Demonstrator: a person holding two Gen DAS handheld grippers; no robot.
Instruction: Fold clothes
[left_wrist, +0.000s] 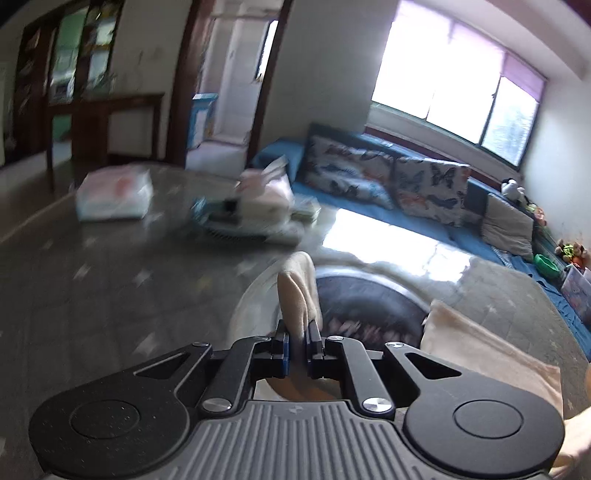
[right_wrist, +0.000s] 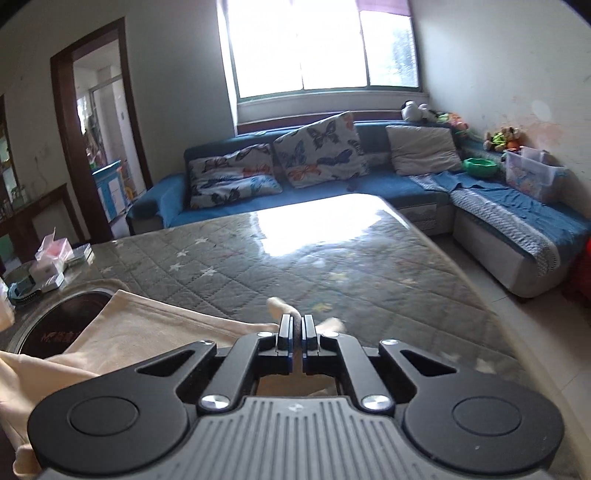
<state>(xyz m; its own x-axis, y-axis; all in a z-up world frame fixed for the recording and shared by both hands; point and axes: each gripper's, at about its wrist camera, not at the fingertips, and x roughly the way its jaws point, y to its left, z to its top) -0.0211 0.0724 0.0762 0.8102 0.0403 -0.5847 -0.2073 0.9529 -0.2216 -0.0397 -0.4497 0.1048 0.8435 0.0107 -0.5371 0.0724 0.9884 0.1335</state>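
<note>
Left wrist view shows the left gripper (left_wrist: 298, 334) pinching the cream garment (left_wrist: 487, 354) above the dark round disc (left_wrist: 369, 306), right gripper (right_wrist: 297, 325) clamping another edge, cloth stretched between them.

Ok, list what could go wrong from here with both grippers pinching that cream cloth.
1. The left gripper holds only a narrow fold of the cream cloth; it could slip free.
2. The right gripper pinches just an edge too.
3. The cloth drapes over the round black cooktop and could snag on its rim.
</note>
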